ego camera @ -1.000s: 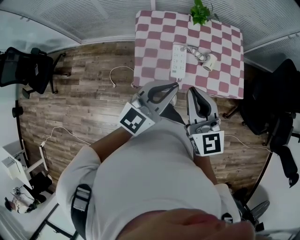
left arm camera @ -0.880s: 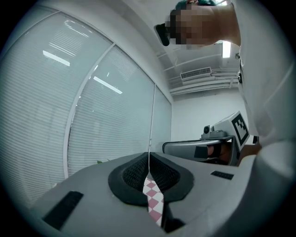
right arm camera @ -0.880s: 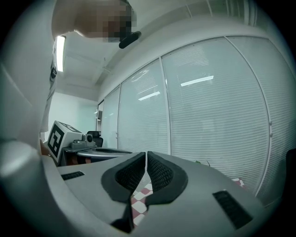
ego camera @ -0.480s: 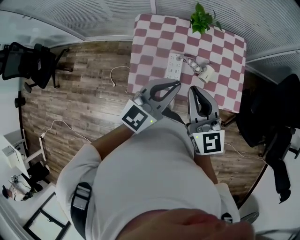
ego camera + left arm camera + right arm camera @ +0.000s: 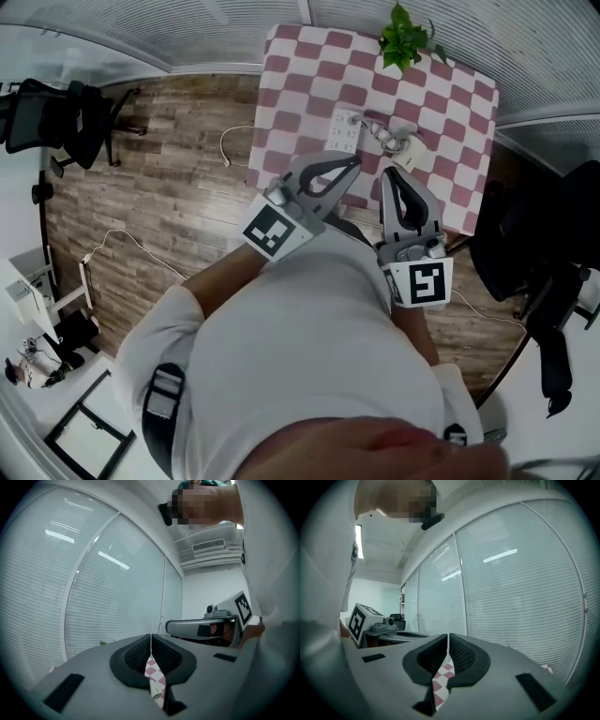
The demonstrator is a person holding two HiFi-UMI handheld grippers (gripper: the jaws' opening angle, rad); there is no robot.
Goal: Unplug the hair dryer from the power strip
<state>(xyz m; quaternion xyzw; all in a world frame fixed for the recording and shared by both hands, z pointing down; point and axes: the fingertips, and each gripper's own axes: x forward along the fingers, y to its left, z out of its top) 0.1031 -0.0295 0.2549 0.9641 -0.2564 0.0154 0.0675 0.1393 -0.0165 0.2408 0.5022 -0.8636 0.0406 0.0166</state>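
A white power strip (image 5: 342, 134) lies on the pink-and-white checkered table (image 5: 309, 66). Just right of it lies the cream hair dryer (image 5: 418, 156), its grey cord and plug (image 5: 381, 132) bunched at the strip's far end. Both grippers are held level, side by side, over the table's near edge and short of the strip. My left gripper (image 5: 354, 165) (image 5: 150, 637) is shut with nothing in it. A sliver of checkered cloth shows below its pads. My right gripper (image 5: 389, 176) (image 5: 448, 637) is also shut and empty, with the dryer ahead of it.
A potted plant (image 5: 410, 36) stands at the table's far edge. Black office chairs stand at the left (image 5: 56, 117) and the right (image 5: 525, 248). White cables (image 5: 234, 142) trail over the wooden floor. Windows with blinds (image 5: 93, 588) run behind the table.
Both grippers and the person have moved forward to the table. The power strip and dryer now lie nearer the fingertips. Both pairs of jaws stay shut.
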